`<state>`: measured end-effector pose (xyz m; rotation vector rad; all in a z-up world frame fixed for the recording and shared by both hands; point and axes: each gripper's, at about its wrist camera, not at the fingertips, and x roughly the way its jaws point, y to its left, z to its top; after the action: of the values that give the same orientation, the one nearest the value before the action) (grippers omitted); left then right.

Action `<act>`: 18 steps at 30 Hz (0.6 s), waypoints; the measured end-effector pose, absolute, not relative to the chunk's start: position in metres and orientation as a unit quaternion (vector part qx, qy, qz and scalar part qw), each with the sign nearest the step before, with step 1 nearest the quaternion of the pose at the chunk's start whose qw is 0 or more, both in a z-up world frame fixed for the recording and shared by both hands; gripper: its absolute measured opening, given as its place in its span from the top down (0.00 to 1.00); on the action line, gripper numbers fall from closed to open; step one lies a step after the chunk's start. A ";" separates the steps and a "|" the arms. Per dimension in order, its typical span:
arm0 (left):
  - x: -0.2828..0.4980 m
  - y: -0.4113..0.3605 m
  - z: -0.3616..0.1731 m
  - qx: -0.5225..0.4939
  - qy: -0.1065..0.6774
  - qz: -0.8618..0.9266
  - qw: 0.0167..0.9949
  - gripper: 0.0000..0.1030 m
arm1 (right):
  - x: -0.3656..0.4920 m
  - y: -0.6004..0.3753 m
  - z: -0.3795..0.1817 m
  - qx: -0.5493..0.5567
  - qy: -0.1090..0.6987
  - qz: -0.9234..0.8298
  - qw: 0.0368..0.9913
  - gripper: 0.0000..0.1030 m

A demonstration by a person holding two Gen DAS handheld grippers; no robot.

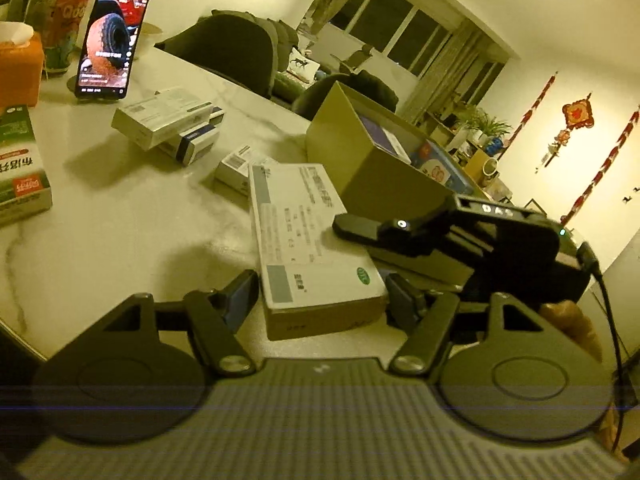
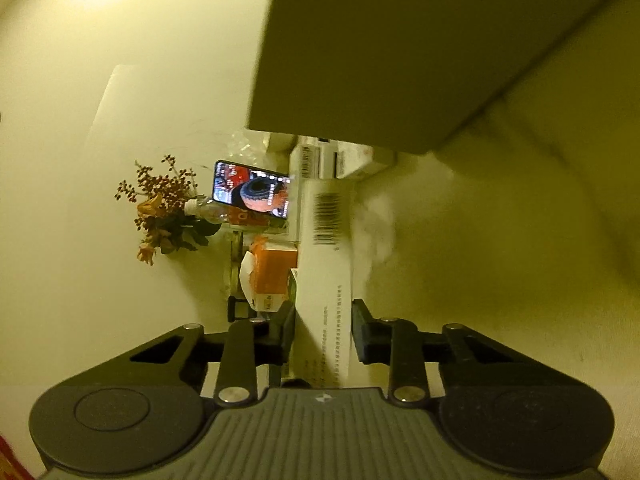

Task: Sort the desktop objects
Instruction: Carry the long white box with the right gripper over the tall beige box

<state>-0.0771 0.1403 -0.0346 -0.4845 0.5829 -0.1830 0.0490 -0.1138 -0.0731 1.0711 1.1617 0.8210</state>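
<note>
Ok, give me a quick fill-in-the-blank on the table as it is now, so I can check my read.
1. The right claw is shut on the white box, whose printed side shows a ___.
2. The cardboard box behind it has its top ___.
3. The tissue box is coloured ___.
4. The phone stands lit, showing a big ___.

Missing words: barcode; open; orange; tyre.
</note>
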 end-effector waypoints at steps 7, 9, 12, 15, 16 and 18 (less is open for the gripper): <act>-0.075 0.141 -0.030 -0.250 0.285 -0.108 0.919 0.11 | 0.049 -0.112 -0.049 0.428 0.487 0.381 0.659 0.69; -0.075 0.142 -0.028 -0.256 0.279 -0.114 0.918 0.07 | 0.049 -0.112 -0.039 0.414 0.479 0.388 0.670 0.69; -0.074 0.142 -0.024 -0.255 0.269 -0.118 0.921 0.03 | 0.050 -0.112 -0.024 0.395 0.465 0.402 0.683 0.69; -0.073 0.142 -0.020 -0.251 0.260 -0.122 0.925 0.00 | 0.051 -0.110 -0.009 0.376 0.451 0.412 0.697 0.69; -0.073 0.142 -0.018 -0.249 0.257 -0.123 0.925 0.00 | 0.051 -0.109 -0.005 0.370 0.446 0.415 0.702 0.69; -0.072 0.142 -0.015 -0.248 0.252 -0.125 0.927 0.00 | 0.053 -0.108 0.003 0.361 0.438 0.419 0.708 0.69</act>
<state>-0.0718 0.1418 -0.0152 -0.5085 0.5164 -0.2561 0.0531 -0.1081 0.0031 0.8016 0.9727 0.9310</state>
